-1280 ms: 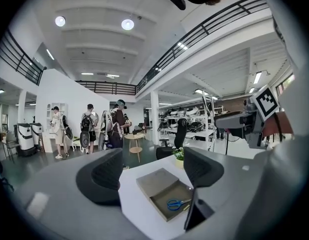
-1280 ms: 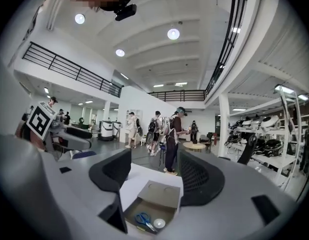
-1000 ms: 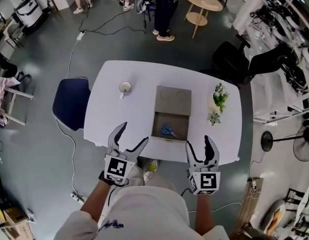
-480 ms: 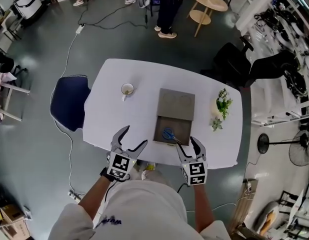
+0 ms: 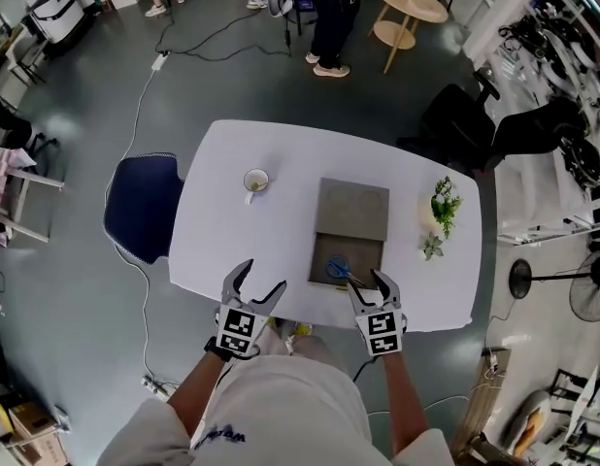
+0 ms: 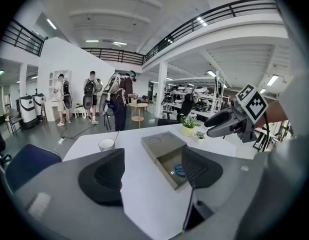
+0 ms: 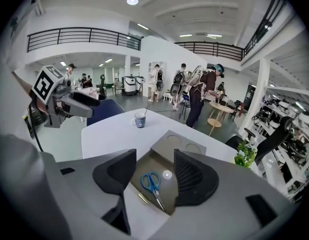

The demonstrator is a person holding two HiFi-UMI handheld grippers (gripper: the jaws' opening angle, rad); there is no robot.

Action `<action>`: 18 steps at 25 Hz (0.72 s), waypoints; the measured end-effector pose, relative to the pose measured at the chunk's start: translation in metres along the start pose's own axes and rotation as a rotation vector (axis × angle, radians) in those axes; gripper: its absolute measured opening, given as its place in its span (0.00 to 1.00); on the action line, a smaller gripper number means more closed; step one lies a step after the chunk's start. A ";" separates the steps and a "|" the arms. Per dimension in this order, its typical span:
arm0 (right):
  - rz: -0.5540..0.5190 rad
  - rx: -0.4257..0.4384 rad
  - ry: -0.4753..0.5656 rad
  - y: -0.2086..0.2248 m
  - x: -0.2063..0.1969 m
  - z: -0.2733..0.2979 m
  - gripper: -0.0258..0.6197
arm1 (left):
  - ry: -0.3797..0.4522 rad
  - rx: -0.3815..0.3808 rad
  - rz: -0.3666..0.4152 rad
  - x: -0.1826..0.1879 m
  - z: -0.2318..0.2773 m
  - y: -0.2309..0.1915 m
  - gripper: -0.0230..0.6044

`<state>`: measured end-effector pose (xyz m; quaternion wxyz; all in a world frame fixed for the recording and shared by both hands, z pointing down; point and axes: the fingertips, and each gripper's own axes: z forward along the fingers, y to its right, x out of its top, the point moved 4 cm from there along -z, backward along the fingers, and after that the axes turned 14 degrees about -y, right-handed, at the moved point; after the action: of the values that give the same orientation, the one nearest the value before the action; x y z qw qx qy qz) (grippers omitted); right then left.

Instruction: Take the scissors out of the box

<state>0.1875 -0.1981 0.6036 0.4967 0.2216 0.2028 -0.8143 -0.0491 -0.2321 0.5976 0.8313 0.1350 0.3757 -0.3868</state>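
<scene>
The right tool (image 5: 368, 282), jaws apart, narrowing and gripping nothing, hovers over the near edge of the open box (image 5: 353, 212) on the worktop (image 5: 232, 241); the blue scissors (image 5: 336, 268) lie inside. This looks like the approach; next it should dip in and close on them.

A white ceramic mug (image 5: 255, 181) is sitting on the white rounded table (image 5: 217, 236). Small green potted plants (image 5: 443, 205) are standing at one end, and a navy padded chair (image 5: 140, 207) is waiting at the other.
</scene>
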 end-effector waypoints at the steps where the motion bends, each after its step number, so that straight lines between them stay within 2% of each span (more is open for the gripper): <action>1: -0.024 0.001 -0.005 0.000 0.003 0.004 0.41 | 0.000 -0.005 0.004 0.001 0.003 0.000 0.60; 5: -0.091 0.007 -0.038 0.004 0.002 0.029 0.38 | 0.002 -0.025 0.038 0.001 0.018 0.006 0.59; 9: -0.116 0.029 -0.080 -0.004 -0.003 0.055 0.37 | -0.001 -0.044 0.064 -0.003 0.026 0.008 0.56; 18: -0.152 0.082 -0.210 -0.006 -0.026 0.104 0.37 | -0.036 -0.077 0.055 -0.014 0.055 0.022 0.54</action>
<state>0.1757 -0.2344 0.7040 0.4427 0.1394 0.1323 -0.8759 -0.0102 -0.2385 0.6444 0.8528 0.1060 0.3712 -0.3516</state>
